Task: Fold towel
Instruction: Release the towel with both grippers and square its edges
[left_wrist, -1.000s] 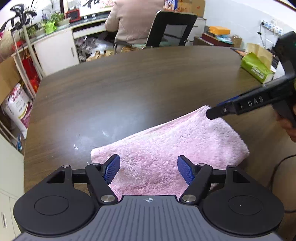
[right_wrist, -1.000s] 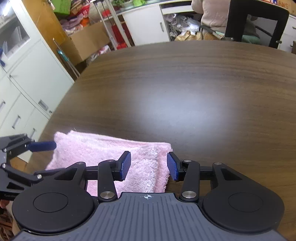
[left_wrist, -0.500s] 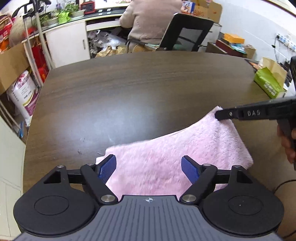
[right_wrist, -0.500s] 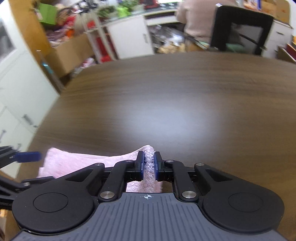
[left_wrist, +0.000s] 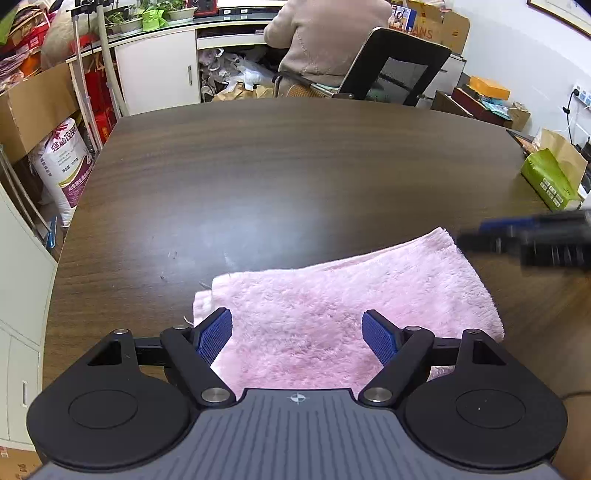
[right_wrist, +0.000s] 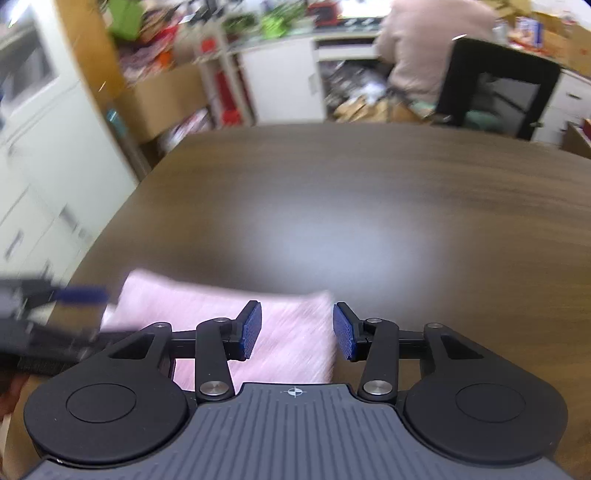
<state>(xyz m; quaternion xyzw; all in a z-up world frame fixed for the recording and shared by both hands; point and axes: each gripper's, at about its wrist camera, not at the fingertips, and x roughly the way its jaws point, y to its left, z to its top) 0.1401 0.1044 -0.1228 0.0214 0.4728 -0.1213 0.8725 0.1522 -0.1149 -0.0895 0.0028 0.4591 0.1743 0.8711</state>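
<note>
Little can be read. In the left wrist view, a cardboard box (left_wrist: 432, 27) behind the seated person carries red letters that look like "ANS", its start cut off. A white sack (left_wrist: 68, 162) on the floor at left bears red Chinese characters too small to make out. The right wrist view is too blurred for any text.

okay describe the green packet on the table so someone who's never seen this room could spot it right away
Start at the big dark wooden table and follow it to its far right edge, well beyond the pink towel. The green packet lies there beside a brown paper bag; it is the only bright green thing on the tabletop.
</note>
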